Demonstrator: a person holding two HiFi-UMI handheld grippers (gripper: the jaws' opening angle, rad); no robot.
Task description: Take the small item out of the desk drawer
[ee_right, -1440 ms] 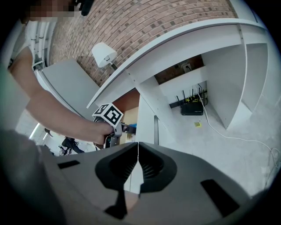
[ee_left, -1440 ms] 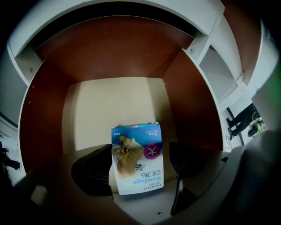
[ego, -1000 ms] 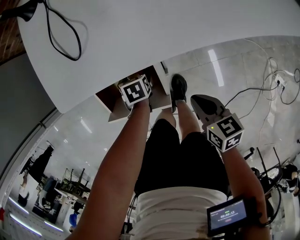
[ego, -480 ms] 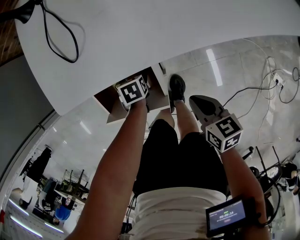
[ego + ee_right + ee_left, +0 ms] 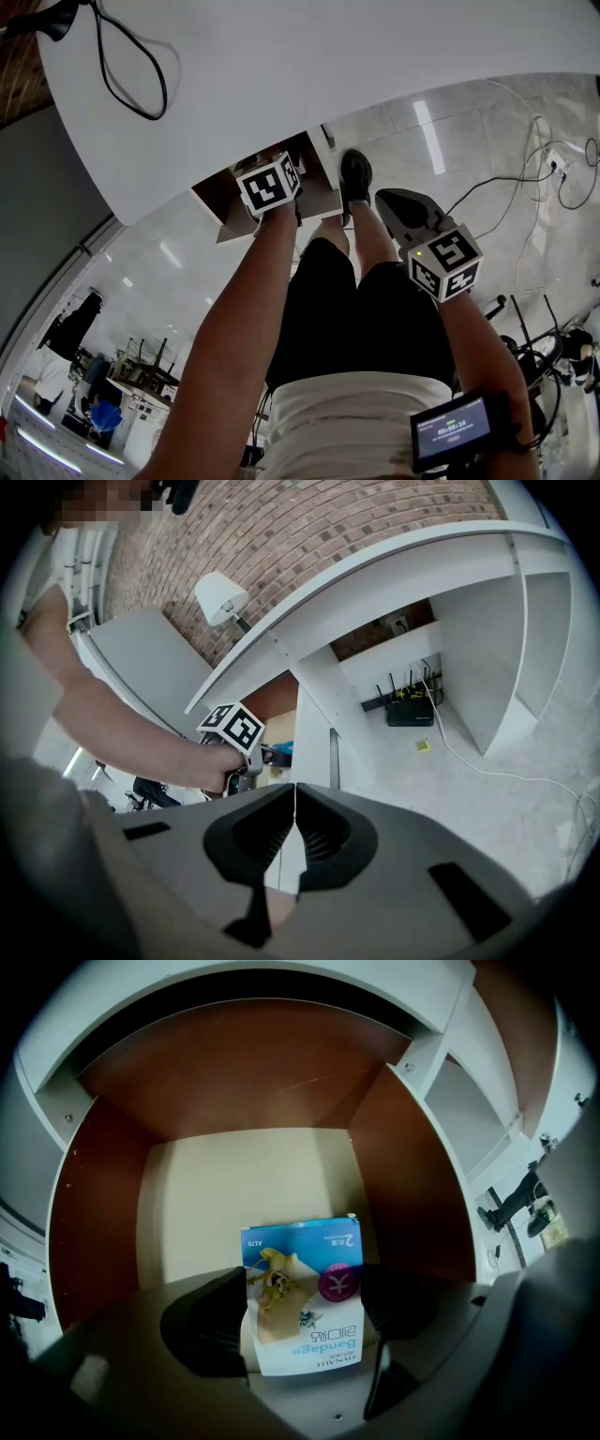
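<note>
**Left gripper (image 5: 305, 1312) clamps bandage box (image 5: 302, 1297) in drawer (image 5: 112, 1194)**

White desk (image 5: 328, 56), drawer open under its near edge. Right gripper (image 5: 293, 832) outside the drawer, jaws pressed together, nothing between. Left jaws tight on the box's two sides; box at drawer's front edge, right of centre.

Drawer floor (image 5: 234, 1194) lies bare behind the bandage box (image 5: 302, 1302), walled on both sides.

My head view is bright, with long streaks of glare on the glossy floor (image 5: 487, 122). The drawer (image 5: 244, 1072) sits dim and shadowed, the bandage box (image 5: 302, 1297) sharp. Both gripper views bend, corners black.
</note>
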